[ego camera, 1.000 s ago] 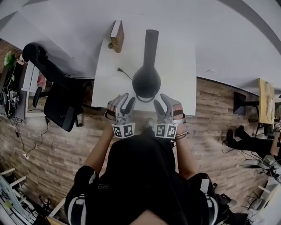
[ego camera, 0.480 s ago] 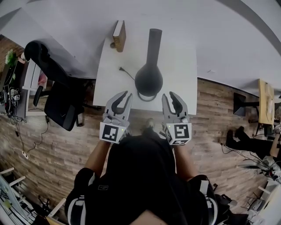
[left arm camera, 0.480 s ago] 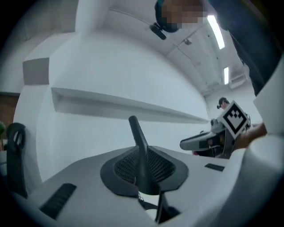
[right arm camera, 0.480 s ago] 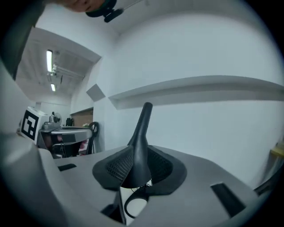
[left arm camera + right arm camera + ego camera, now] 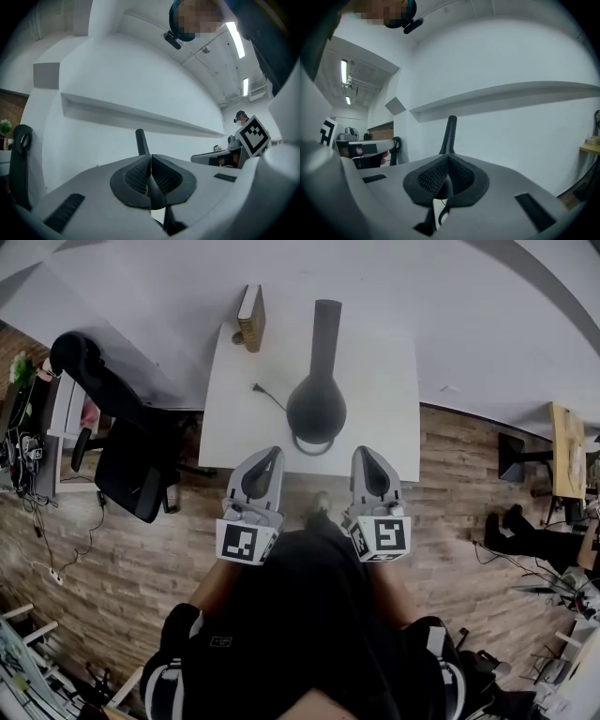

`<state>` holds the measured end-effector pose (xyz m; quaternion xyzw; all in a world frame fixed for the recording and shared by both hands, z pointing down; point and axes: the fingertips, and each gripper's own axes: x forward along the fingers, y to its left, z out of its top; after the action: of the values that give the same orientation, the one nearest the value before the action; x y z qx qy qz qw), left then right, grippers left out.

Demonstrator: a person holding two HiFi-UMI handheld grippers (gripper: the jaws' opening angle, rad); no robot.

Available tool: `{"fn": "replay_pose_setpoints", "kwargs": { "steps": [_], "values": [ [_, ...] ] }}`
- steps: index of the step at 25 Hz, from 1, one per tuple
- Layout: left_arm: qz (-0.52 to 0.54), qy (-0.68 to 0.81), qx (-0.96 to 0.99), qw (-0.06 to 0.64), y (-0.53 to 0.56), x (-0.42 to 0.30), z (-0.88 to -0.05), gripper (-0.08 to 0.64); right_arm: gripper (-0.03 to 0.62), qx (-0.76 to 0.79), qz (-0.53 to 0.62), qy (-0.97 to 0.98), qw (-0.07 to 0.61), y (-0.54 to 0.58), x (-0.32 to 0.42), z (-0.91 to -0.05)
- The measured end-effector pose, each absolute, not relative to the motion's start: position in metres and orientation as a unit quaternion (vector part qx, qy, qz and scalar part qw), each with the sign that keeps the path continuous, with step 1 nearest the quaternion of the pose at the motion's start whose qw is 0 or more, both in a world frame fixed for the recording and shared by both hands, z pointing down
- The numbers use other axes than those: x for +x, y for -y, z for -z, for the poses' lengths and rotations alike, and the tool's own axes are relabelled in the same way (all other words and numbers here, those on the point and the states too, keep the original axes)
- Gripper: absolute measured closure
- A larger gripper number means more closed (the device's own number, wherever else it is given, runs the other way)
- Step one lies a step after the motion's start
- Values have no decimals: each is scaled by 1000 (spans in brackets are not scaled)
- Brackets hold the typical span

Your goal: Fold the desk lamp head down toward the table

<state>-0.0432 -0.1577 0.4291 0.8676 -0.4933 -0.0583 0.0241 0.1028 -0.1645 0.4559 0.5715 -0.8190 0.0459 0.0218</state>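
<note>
A black desk lamp (image 5: 317,407) stands on the white table (image 5: 375,418), its round base near the front edge and its long head (image 5: 324,329) reaching toward the wall. My left gripper (image 5: 271,454) hovers over the table's front edge, left of the base, shut with nothing in it. To the right of the base is my right gripper (image 5: 362,452), also shut and empty. The left gripper view has the shut jaws (image 5: 151,158) in front of the lamp's upright head (image 5: 141,142). In the right gripper view the lamp head (image 5: 450,132) rises above the shut jaws (image 5: 448,158).
A small brown book-like block (image 5: 249,317) stands at the table's back left. The lamp's cable (image 5: 265,395) lies left of the base. A black office chair (image 5: 127,437) stands left of the table on the wooden floor. A white wall with a ledge is behind.
Both grippers went from open to shut. They rolled so the marker cubes face the camera, and rose from beside the lamp base toward the head camera.
</note>
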Motion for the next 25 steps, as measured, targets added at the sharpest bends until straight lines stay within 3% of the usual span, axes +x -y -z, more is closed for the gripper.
{"fn": "replay_pose_setpoints", "kwargs": {
  "steps": [25],
  "values": [
    [56,499,864,28,151,-41,-438,531,580,565,-44,823,25,153,94,-464]
  ]
}}
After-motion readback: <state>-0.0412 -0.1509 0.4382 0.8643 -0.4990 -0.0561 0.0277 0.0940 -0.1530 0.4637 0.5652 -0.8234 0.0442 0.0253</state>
